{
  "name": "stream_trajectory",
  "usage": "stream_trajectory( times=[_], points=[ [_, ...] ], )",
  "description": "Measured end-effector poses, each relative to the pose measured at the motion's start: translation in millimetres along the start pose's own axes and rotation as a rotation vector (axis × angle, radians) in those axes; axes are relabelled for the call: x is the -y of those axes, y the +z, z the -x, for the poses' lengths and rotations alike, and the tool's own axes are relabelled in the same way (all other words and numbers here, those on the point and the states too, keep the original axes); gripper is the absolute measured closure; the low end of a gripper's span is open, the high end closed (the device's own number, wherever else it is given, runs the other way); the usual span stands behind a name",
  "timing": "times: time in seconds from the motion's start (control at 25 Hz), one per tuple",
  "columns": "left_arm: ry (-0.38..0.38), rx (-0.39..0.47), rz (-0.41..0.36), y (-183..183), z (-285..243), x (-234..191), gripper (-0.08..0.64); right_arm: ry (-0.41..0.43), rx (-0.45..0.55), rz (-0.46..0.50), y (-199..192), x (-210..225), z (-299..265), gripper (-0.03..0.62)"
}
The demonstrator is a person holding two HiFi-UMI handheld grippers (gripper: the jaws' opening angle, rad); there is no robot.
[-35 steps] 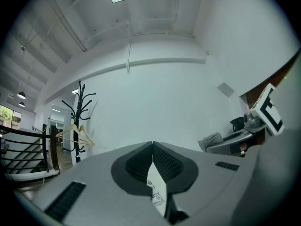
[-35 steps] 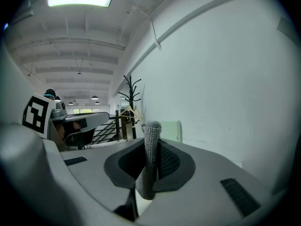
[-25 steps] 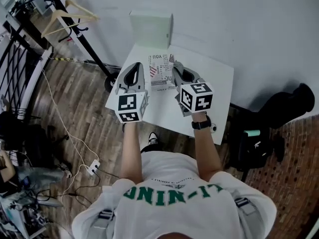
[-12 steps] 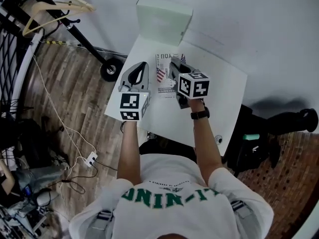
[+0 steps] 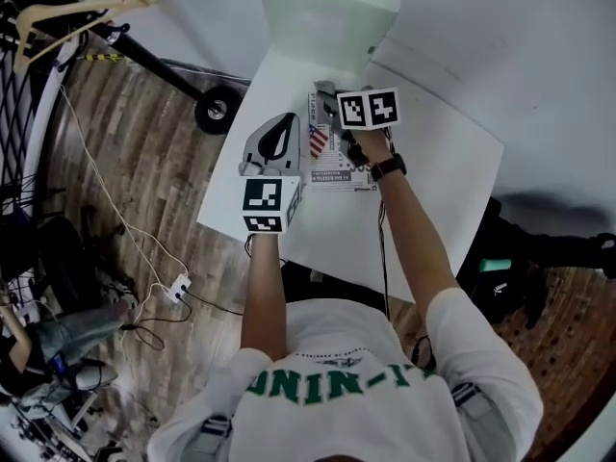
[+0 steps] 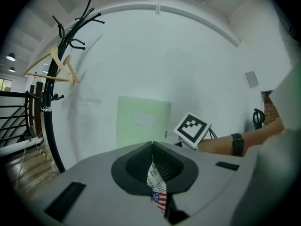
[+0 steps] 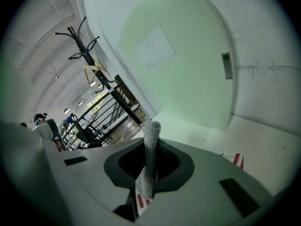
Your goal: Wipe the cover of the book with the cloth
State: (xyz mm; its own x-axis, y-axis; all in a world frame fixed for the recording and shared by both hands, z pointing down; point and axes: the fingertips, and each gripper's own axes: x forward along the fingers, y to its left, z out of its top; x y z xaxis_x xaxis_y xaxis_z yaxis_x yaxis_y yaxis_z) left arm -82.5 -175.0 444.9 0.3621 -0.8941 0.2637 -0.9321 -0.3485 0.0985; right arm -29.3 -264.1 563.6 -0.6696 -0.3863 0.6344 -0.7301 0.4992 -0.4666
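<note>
The right tool (image 7: pixel 151 144) is clamped on a grey cloth (image 7: pixel 151 132). A rolled end of the cloth sticks out past the tips, and the rest hangs down through the gap behind them. In the head view this tool lies low over the top edge of the book (image 5: pixel 336 158), at the far end of the cover and close to a pale green box (image 5: pixel 327 8). The hand behind it wears a dark wristwatch (image 5: pixel 389 167).

The left tool (image 6: pixel 152 144) has its tips pressed together with nothing gripped. A strip of the book's printed cover, with a flag pattern, shows through the slit below the tips. In the head view this tool sits over the book's left edge. I cannot tell whether it touches the cover.

The book lies flat on the white worktop (image 5: pixel 428 186), near the far left corner, just in front of the green box, which stands against the wall. Off the worktop to the left is a wooden floor (image 5: pixel 125 162), with a black coat stand (image 6: pixel 49 107) carrying a wooden hanger (image 6: pixel 49 68).
</note>
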Motion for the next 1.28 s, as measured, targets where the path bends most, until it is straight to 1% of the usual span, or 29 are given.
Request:
stream_trajectory(
  times=[0.08,0.24,0.44,0.52,0.64,0.8,0.96,1.12,1.2,1.28],
  points=[
    [0.008,-0.019,0.005,-13.1,-2.6,-3.7,0.545,-0.003,-0.054,0.008,-4.7,10.3,-18.3,0.554],
    [0.018,-0.054,0.024,-33.2,-5.4,-8.6,0.546,0.042,-0.17,-0.021,-11.9,14.2,-50.5,0.556],
    [0.027,-0.065,0.034,-38.4,-7.9,-10.2,0.545,0.033,-0.311,-0.039,-21.7,21.1,-78.0,0.558],
    [0.028,-0.065,0.034,-38.5,-8.7,-10.6,0.546,0.024,-0.346,-0.037,-25.7,24.9,-82.2,0.558],
    [0.021,-0.07,0.029,-40.6,-11.7,-7.7,0.546,0.026,-0.348,-0.054,-25.9,31.0,-79.2,0.558],
    [-0.001,-0.071,0.023,-40.1,-18.2,1.9,0.546,0.003,-0.315,-0.087,-26.0,53.8,-60.2,0.559],
    [-0.033,-0.07,0.016,-39.1,-26.4,16.3,0.546,-0.061,-0.272,-0.122,-27.5,93.7,-26.1,0.559],
    [-0.067,-0.069,0.011,-36.8,-32.8,32.1,0.546,-0.141,-0.227,-0.183,-31.2,137.0,12.6,0.56],
    [-0.079,-0.065,0.01,-35.6,-34.7,38.0,0.546,-0.161,-0.202,-0.204,-33.6,148.4,23.5,0.56],
    [-0.088,-0.064,0.007,-35.3,-35.9,42.4,0.546,-0.169,-0.187,-0.203,-34.3,151.7,26.8,0.56]
  ],
)
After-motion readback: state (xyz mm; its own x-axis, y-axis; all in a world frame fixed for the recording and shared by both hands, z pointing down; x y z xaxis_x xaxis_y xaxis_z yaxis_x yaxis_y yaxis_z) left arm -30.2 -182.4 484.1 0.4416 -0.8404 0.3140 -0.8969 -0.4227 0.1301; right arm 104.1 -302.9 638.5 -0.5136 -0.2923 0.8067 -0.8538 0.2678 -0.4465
